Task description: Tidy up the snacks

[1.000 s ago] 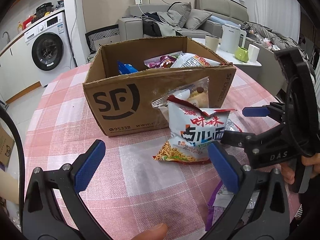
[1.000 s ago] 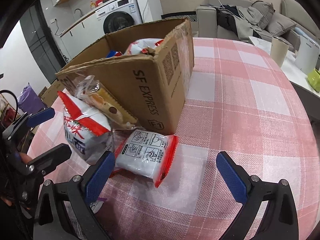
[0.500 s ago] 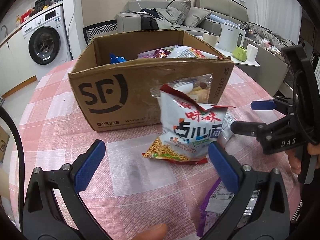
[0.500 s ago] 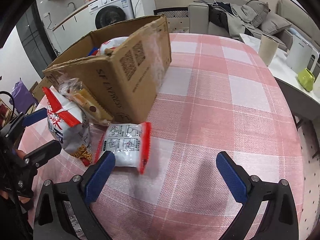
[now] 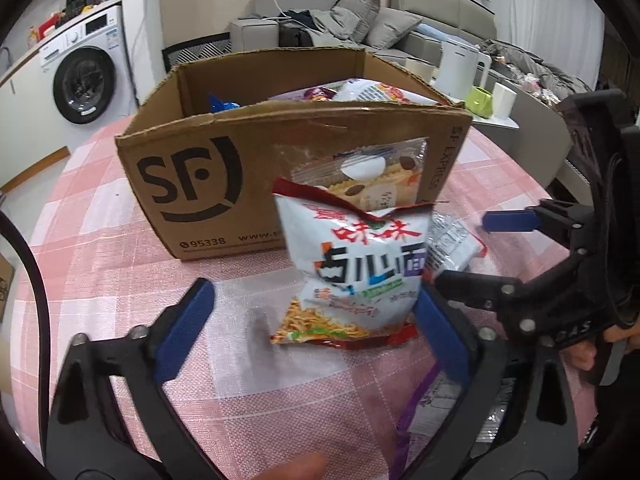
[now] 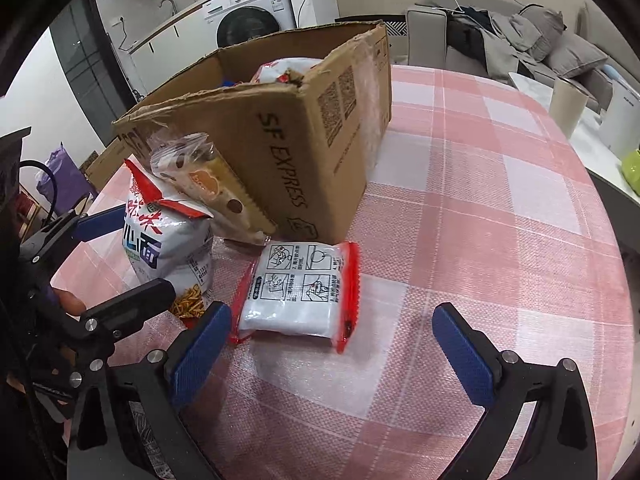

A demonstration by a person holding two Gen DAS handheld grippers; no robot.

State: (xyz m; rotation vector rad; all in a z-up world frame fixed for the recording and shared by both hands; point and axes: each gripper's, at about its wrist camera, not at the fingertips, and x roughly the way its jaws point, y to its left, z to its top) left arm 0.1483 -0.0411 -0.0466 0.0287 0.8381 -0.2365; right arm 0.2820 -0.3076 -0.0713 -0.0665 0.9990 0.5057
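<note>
A white and red noodle snack bag point(image 5: 360, 264) stands upright on the pink checked table point(image 5: 100, 272), in front of the open cardboard box point(image 5: 200, 184). My left gripper point(image 5: 312, 334) is around the bag and its jaws are closing. The right pad is at the bag's edge and the left pad is well clear of it. A clear biscuit packet point(image 5: 372, 176) leans on the box behind the bag. My right gripper point(image 6: 332, 356) is open just short of a flat white packet with red edges point(image 6: 304, 292), which lies on the table. Several snacks lie inside the box point(image 6: 300, 140).
A purple wrapper point(image 5: 416, 412) lies under my left gripper's right finger. A side table with a white kettle point(image 5: 460, 64) and cups stands beyond the table's right edge. A washing machine point(image 5: 80, 84) and a sofa are farther off.
My left gripper has come closer to the noodle bag and lower, and its jaws have narrowed around it. The right gripper has hardly moved and stays open.
</note>
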